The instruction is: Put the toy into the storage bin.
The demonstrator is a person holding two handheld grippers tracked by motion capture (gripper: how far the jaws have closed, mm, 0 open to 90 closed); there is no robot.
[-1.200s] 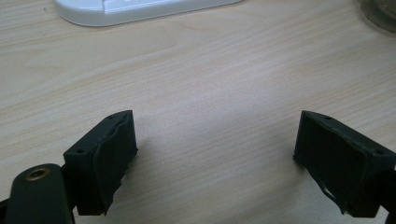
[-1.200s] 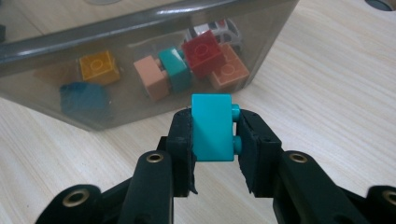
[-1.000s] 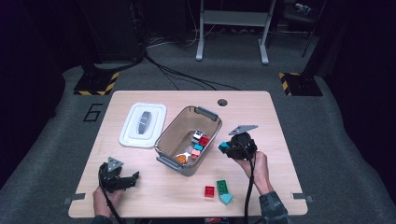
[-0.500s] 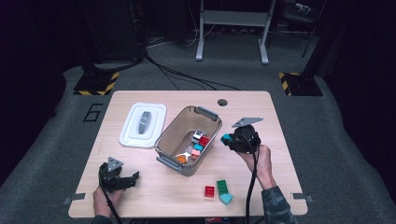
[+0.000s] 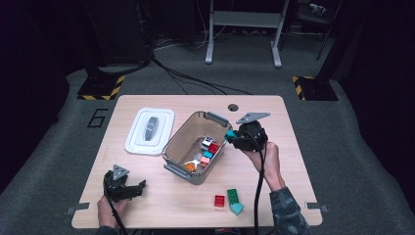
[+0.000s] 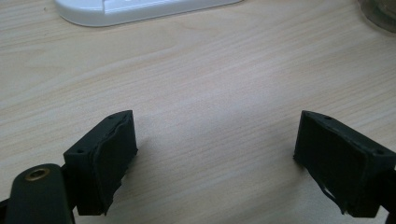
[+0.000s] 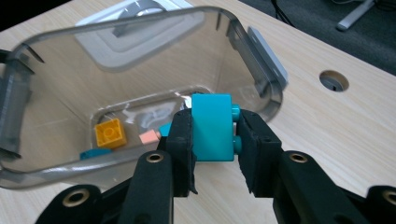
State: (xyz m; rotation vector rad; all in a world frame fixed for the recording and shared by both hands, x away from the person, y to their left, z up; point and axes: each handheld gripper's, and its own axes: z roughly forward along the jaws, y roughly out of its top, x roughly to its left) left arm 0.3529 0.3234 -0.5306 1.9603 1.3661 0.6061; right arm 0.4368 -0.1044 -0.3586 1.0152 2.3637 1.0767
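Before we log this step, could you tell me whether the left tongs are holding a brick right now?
No, the left tongs stand wide open over bare wooden table, with nothing between their jaws.

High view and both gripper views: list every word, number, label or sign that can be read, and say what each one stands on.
"6": on the grey floor left of the table, at.
Yellow-and-black hazard stripes, no text: on two floor plates and.
Lid, bin, blocks, e.g. the teal block: no text readable.
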